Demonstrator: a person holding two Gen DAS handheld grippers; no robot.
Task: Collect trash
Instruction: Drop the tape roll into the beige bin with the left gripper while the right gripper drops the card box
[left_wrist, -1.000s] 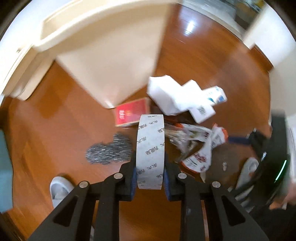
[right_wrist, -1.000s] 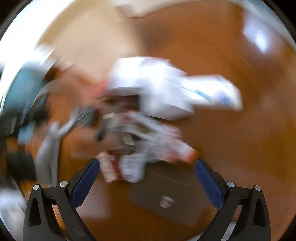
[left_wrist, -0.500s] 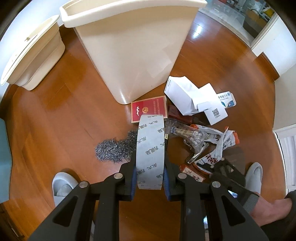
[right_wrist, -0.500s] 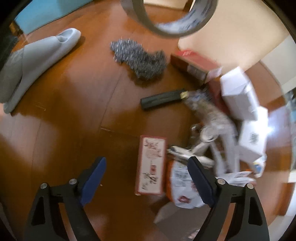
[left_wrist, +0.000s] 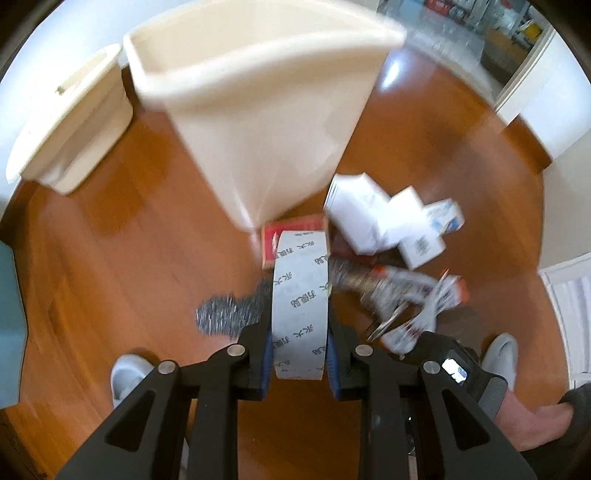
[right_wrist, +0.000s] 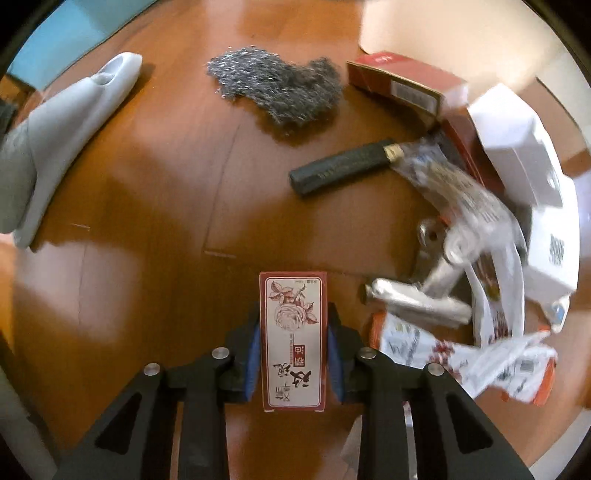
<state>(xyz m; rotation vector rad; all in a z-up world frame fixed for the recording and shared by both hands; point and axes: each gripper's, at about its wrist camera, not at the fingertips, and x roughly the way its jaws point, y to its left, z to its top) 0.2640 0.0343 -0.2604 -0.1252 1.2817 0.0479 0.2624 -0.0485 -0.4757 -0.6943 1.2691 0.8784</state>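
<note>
1. Wood floor (left_wrist: 110, 258), glossy reddish-brown planks, seams visible in the right wrist view (right_wrist: 166, 184).
2. Bright glare patch (left_wrist: 391, 70) on the floor at upper right, left wrist view.
3. White wall (left_wrist: 554, 122) at right with a dark baseboard along the floor.
4. Doorway (left_wrist: 480, 26) at top right opens onto a cluttered, blurred room.
5. Teal panel (left_wrist: 9, 314) at left edge; teal surface (right_wrist: 74, 29) at top left of the right wrist view.

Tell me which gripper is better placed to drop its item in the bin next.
Left, probably. The left gripper holds the tape roll facing the cream bin. The right gripper grips the rose box, pointed at floor litter.
</note>
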